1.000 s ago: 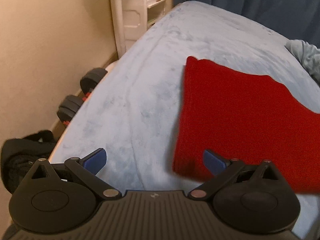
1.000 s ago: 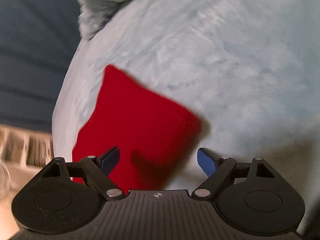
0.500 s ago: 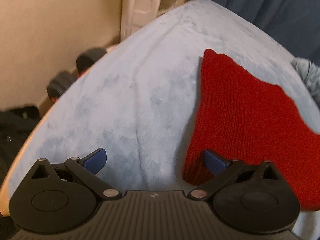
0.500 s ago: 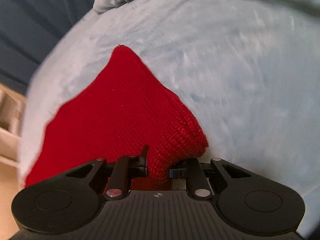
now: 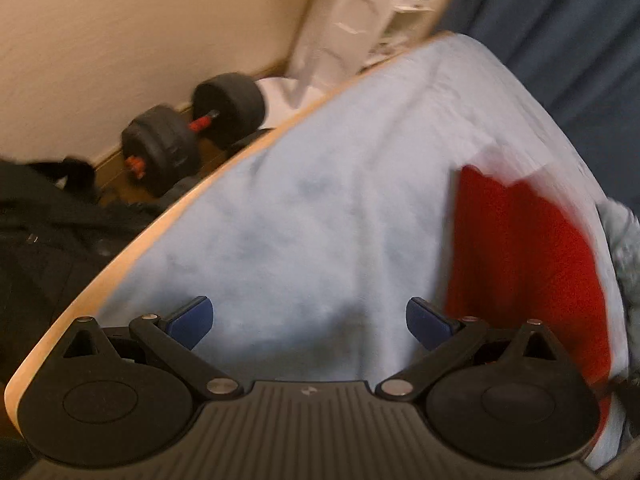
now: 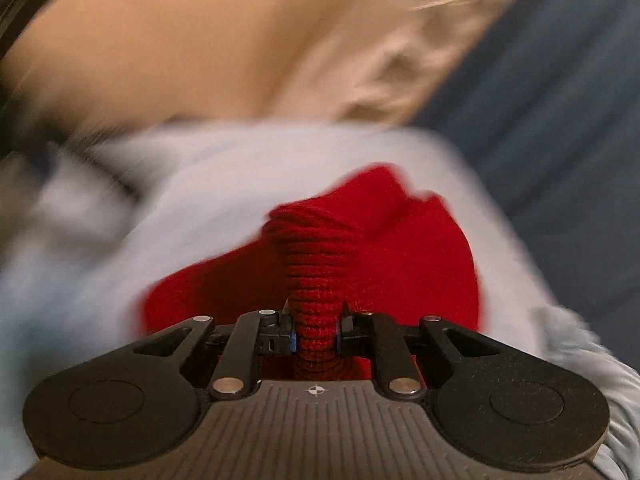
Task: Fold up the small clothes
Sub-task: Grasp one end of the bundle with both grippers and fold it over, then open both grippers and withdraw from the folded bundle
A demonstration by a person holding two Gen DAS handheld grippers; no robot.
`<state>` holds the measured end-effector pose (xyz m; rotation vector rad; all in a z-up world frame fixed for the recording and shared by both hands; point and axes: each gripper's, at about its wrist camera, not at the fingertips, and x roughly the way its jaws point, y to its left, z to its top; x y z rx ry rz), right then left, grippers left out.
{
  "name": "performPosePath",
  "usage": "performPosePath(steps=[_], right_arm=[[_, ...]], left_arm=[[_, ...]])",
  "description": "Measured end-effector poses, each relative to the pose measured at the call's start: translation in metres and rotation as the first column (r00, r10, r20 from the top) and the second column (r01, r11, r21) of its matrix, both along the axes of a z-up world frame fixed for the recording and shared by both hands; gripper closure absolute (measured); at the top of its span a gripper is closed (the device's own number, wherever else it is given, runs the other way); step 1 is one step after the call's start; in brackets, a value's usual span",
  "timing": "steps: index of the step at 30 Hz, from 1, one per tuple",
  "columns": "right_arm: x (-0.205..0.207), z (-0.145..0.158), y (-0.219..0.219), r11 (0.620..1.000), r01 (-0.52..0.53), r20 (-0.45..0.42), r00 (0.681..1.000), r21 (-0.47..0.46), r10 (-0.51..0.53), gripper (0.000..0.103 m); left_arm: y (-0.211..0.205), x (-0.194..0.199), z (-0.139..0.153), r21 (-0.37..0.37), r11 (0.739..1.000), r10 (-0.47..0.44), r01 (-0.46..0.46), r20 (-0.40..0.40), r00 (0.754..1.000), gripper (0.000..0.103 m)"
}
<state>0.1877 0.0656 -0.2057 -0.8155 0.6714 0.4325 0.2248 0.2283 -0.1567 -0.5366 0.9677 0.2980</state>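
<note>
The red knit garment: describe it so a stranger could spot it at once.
On the pale blue blanket covering the bed lies the red knit garment, one ribbed edge pinched in the right gripper. It is the only bright red thing there; the neighbouring crumpled cloth is grey-blue.

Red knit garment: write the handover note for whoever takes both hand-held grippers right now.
Right hand-held gripper: shut on a bunched edge of the red knit garment, which is pinched between the jaws; this view is blurred.
Left hand-held gripper: open, holding nothing, over bare light blue blanket beside the garment.
Garment: partly lifted, the rest on the blanket.
Done: one edge gripped.
Left: probably carry that edge across to finish the fold, flatten, release. A grey fuzzy cloth lies at the blanket's edge.
</note>
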Motion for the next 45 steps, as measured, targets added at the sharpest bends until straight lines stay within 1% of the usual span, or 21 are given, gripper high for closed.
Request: performPosePath(steps=[2,5,8,10,11,12,14,16,19,23,25,27,29,31,32,34,35,38,40,42,45], right_arm=[[-0.007,-0.019,0.007,0.999,0.013,0.074,0.997,-0.051,-0.009,0.084],[0.000,-0.006,-0.004,0.997,0.062,0.038,0.997,0.055,-0.064,0.083],[-0.001,0.005,-0.011,0.994,0.040,0.035,0.998,0.099,-0.044,0.082],[-0.008,0.008,-0.010,0.989,0.005,0.008,1.000,0.145,-0.007,0.072],[-0.012,0.009,-0.009,0.986,-0.013,-0.028,0.999,0.169,0.017,0.054],[-0.019,0.008,-0.009,0.980,-0.038,-0.064,0.997,0.195,0.051,0.043],[-0.031,0.010,-0.009,0.975,-0.085,-0.048,0.994,0.204,0.096,0.037],[-0.042,0.015,-0.017,0.970,-0.110,-0.035,0.992,0.217,0.120,0.037],[-0.046,0.042,-0.043,0.935,-0.065,-0.101,0.989,0.349,0.107,0.043],[-0.043,0.067,-0.075,0.924,0.082,-0.060,0.996,0.373,-0.064,0.043],[-0.035,0.077,-0.096,0.889,0.194,-0.042,0.980,0.415,-0.194,0.043],[-0.026,0.076,-0.112,0.860,0.291,-0.033,0.952,0.420,-0.306,0.043],[-0.012,0.061,-0.120,0.840,0.376,-0.077,0.923,0.392,-0.378,0.043],[-0.008,0.035,-0.128,0.840,0.419,-0.166,0.908,0.344,-0.385,0.043],[-0.012,0.024,-0.131,0.848,0.421,-0.175,0.907,0.321,-0.383,0.043],[-0.024,0.021,-0.129,0.884,0.371,-0.124,0.929,0.286,-0.350,0.043],[-0.030,0.025,-0.128,0.889,0.364,-0.129,0.931,0.278,-0.341,0.042],[-0.043,0.045,-0.134,0.877,0.385,-0.177,0.921,0.287,-0.346,0.042],[-0.058,0.064,-0.138,0.854,0.401,-0.180,0.915,0.331,-0.360,0.042],[-0.073,0.084,-0.143,0.822,0.432,-0.177,0.902,0.372,-0.395,0.035],[-0.094,0.102,-0.154,0.762,0.492,-0.212,0.870,0.420,-0.445,0.027]], left_arm=[[0.001,0.002,-0.005,-0.031,0.999,-0.008,0.007,-0.022,1.000,0.000],[-0.007,0.007,-0.005,-0.038,0.998,-0.057,0.057,-0.014,0.998,0.000],[-0.013,0.007,-0.003,-0.044,0.995,-0.092,0.093,0.007,0.996,0.000],[-0.016,0.007,-0.002,-0.054,0.993,-0.100,0.101,0.021,0.995,0.000],[-0.015,0.007,-0.001,-0.060,0.993,-0.098,0.100,0.033,0.995,0.000],[-0.015,0.005,0.000,-0.067,0.993,-0.095,0.098,0.049,0.994,0.000],[-0.016,0.003,0.005,-0.082,0.991,-0.101,0.109,0.092,0.991,0.000],[-0.022,0.001,0.013,-0.087,0.984,-0.140,0.154,0.141,0.980,0.000],[-0.043,0.001,0.023,-0.033,0.968,-0.237,0.247,0.192,0.952,0.000],[-0.079,-0.002,0.030,0.146,0.929,-0.365,0.341,0.195,0.910,0.000],[-0.093,-0.003,0.029,0.228,0.908,-0.391,0.350,0.170,0.904,0.000],[-0.096,0.000,0.021,0.256,0.903,-0.385,0.346,0.124,0.914,0.000],[-0.092,0.002,0.012,0.243,0.908,-0.369,0.341,0.078,0.926,0.000],[-0.085,0.004,0.004,0.196,0.919,-0.357,0.341,0.053,0.932,0.000],[-0.083,0.004,0.003,0.182,0.922,-0.355,0.341,0.048,0.934,0.000],[-0.082,0.002,0.004,0.168,0.926,-0.349,0.337,0.046,0.936,0.000],[-0.081,-0.001,0.007,0.171,0.928,-0.343,0.331,0.043,0.939,0.000],[-0.085,-0.011,0.025,0.178,0.929,-0.332,0.323,0.019,0.943,0.000],[-0.091,-0.025,0.042,0.206,0.925,-0.329,0.320,0.010,0.944,0.000],[-0.096,-0.047,0.054,0.228,0.917,-0.334,0.328,-0.012,0.942,0.000],[-0.103,-0.080,0.064,0.212,0.918,-0.331,0.334,-0.053,0.942,0.000]])
